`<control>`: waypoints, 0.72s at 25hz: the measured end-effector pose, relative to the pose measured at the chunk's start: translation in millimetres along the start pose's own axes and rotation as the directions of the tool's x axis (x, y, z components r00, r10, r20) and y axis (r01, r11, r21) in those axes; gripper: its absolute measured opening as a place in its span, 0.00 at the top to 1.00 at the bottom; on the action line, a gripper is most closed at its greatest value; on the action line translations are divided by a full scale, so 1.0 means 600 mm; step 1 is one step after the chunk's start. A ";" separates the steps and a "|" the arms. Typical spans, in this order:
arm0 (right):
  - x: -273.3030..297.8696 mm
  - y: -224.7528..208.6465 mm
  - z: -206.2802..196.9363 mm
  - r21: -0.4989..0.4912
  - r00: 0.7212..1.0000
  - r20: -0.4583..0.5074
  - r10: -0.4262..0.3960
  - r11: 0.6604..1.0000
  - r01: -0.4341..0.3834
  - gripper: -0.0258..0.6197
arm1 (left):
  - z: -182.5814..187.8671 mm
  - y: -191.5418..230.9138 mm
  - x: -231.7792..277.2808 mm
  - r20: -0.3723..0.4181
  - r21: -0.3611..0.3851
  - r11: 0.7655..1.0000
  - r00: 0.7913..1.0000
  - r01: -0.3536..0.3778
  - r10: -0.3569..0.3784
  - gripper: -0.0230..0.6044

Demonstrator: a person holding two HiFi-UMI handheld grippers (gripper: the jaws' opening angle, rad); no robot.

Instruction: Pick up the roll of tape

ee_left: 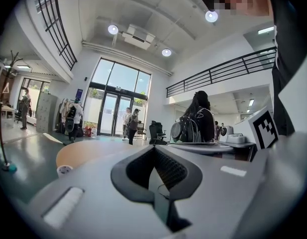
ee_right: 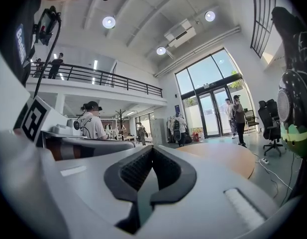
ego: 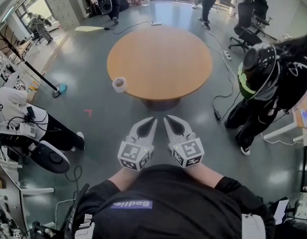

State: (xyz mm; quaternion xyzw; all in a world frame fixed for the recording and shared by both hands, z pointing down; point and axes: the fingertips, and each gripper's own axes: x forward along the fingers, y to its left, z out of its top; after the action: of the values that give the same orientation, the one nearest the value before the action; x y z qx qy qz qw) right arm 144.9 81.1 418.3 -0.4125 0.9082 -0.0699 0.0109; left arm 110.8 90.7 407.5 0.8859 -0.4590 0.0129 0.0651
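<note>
The roll of tape (ego: 119, 84) is white and lies flat at the near-left edge of the round wooden table (ego: 159, 61). In the left gripper view the roll of tape (ee_left: 64, 170) shows small at lower left, on the table (ee_left: 88, 151) rim. My left gripper (ego: 152, 119) and right gripper (ego: 168, 118) are held side by side in front of my chest, over the floor short of the table, both pointing at it. Each is shut with nothing between its jaws. The left gripper (ee_left: 154, 148) and the right gripper (ee_right: 152, 148) show their tips meeting.
A person with a helmet and backpack (ego: 272, 78) stands close at the right. Another person (ego: 19, 113) sits at desks on the left. Cables (ego: 223, 83) run over the floor right of the table. An office chair (ego: 250, 19) and several people stand at the back.
</note>
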 end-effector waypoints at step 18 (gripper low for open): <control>0.146 -0.047 -0.023 0.012 0.998 -0.052 0.019 1.000 -0.018 0.95 | -0.011 0.146 0.066 -0.007 -0.047 0.998 0.999 -0.050 0.050 0.96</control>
State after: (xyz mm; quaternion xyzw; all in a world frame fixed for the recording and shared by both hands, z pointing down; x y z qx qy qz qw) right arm 107.5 -1.3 438.9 -0.4020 0.9116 -0.0857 -0.0096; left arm 62.6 9.3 426.2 0.8724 -0.4810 0.0063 0.0868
